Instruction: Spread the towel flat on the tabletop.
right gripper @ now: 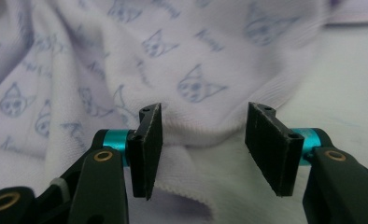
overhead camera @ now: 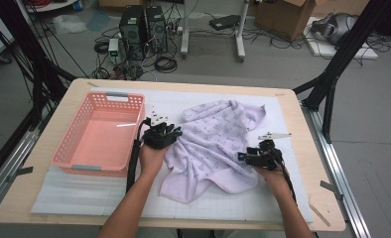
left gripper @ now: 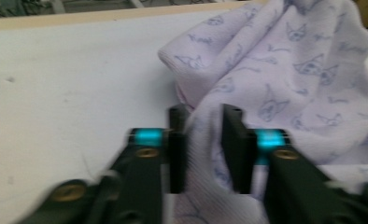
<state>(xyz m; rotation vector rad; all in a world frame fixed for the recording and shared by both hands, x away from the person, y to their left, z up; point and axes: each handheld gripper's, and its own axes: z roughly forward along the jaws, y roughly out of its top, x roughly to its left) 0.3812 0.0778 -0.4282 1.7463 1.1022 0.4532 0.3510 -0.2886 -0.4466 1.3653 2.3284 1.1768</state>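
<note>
White matting is covering the wooden worktop (overhead camera: 44, 198), where a lilac printed towel (overhead camera: 213, 144) is lying crumpled beside an empty pink basket (overhead camera: 99, 134). Left gripper (overhead camera: 176, 133) is pinching the towel's left edge; right gripper (overhead camera: 240, 157) is sitting open around its right hem.

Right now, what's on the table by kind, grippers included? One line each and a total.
Pink plastic basket: 1
Lilac towel with cat-face print: 1
White table mat: 1
Handheld grippers: 2, the left gripper with a towel fold between its jaws, the right gripper open at the towel's edge
Total: 5
</note>
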